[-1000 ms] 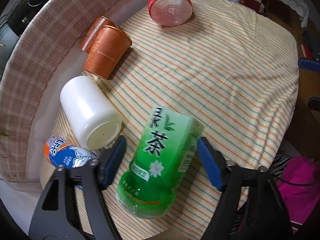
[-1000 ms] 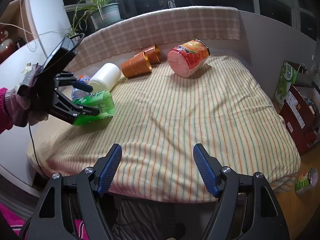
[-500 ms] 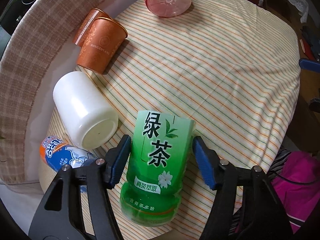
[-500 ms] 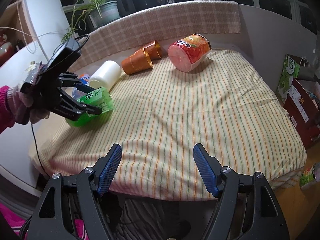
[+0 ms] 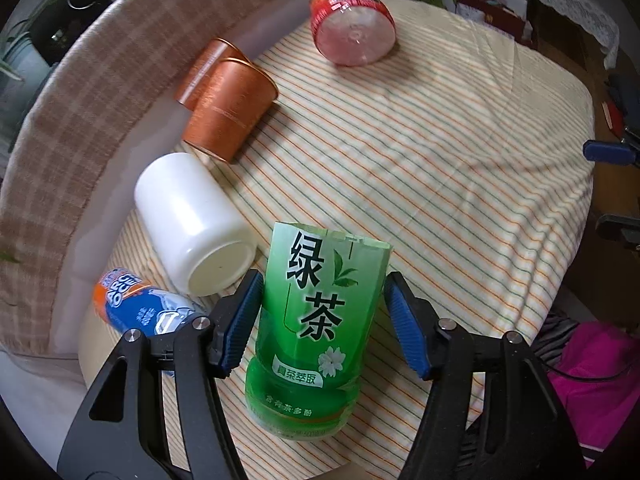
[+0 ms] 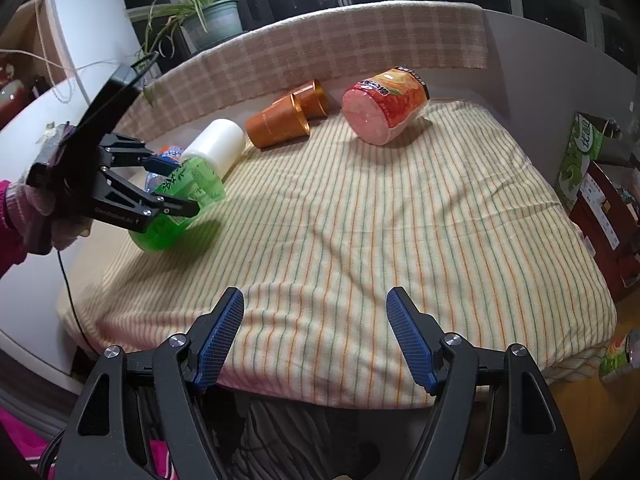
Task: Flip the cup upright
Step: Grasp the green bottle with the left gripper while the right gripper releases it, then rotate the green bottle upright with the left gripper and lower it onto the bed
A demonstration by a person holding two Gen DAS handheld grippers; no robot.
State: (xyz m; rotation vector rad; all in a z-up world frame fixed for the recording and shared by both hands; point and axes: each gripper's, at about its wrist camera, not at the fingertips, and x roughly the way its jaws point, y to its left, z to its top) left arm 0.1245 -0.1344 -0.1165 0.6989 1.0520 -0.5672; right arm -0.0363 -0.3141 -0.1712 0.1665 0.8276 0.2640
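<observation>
A green cut-bottle cup [image 5: 316, 328] with Chinese print lies tilted on the striped cloth, its open cut end pointing away from me. My left gripper [image 5: 324, 320] straddles it, pads close to both sides; the left pad touches it and a small gap shows at the right pad. In the right wrist view the left gripper [image 6: 172, 188] is around the green cup [image 6: 180, 208], which tilts up at its open end. My right gripper [image 6: 314, 340] is open and empty above the table's near edge.
A white cup [image 5: 192, 224], two orange cups [image 5: 228, 104], a red-labelled cup [image 5: 352, 28] and a blue-orange bottle piece [image 5: 136, 308] lie on their sides along the far-left rim. A checked backrest [image 6: 320, 52] runs behind the table; boxes [image 6: 588, 184] stand at the right.
My left gripper has narrowed around the green cup. The cup has turned from slanted to in line with the fingers, and its open end has lifted. The right gripper has barely moved.
</observation>
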